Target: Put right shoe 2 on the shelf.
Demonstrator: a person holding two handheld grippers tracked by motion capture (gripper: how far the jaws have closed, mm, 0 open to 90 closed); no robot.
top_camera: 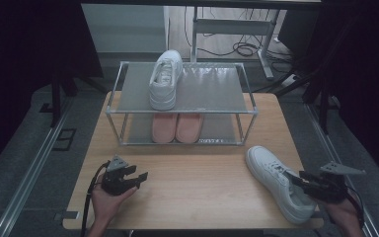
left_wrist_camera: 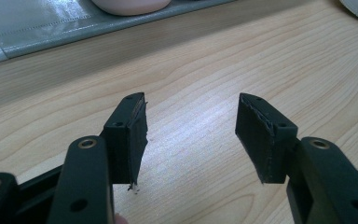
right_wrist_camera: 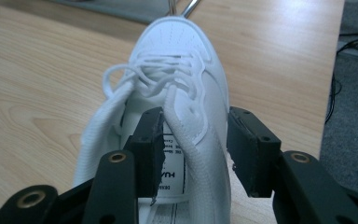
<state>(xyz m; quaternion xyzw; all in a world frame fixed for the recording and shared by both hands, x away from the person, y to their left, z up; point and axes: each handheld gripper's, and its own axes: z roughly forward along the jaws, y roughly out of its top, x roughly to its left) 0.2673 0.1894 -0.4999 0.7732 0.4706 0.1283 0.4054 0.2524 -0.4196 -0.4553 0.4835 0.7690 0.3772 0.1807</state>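
1. The right gripper (right_wrist_camera: 193,144) is at the heel end of a white shoe (top_camera: 279,180) on the table (top_camera: 192,197). One jaw is inside the shoe and the other is outside it, with the shoe's side wall between them.
2. The jaws are still apart and do not squeeze the wall yet, so the right gripper is open around it.
3. The shoe's toe points away from the right gripper, toward the shoe rack (top_camera: 181,101) far in front.
4. The other white shoe (top_camera: 165,79) already stands on the rack's top shelf. Two pink shoes (top_camera: 176,127) sit on the shelf below.
5. The left gripper (left_wrist_camera: 191,137) is open and holds nothing. Bare wood lies between its jaws, and the rack is just ahead of it.
6. I think the step now is grabbing the shoe. Next, the right gripper needs to close tight on the shoe's wall, lift it up, and carry it forward to the top shelf, beside its twin.
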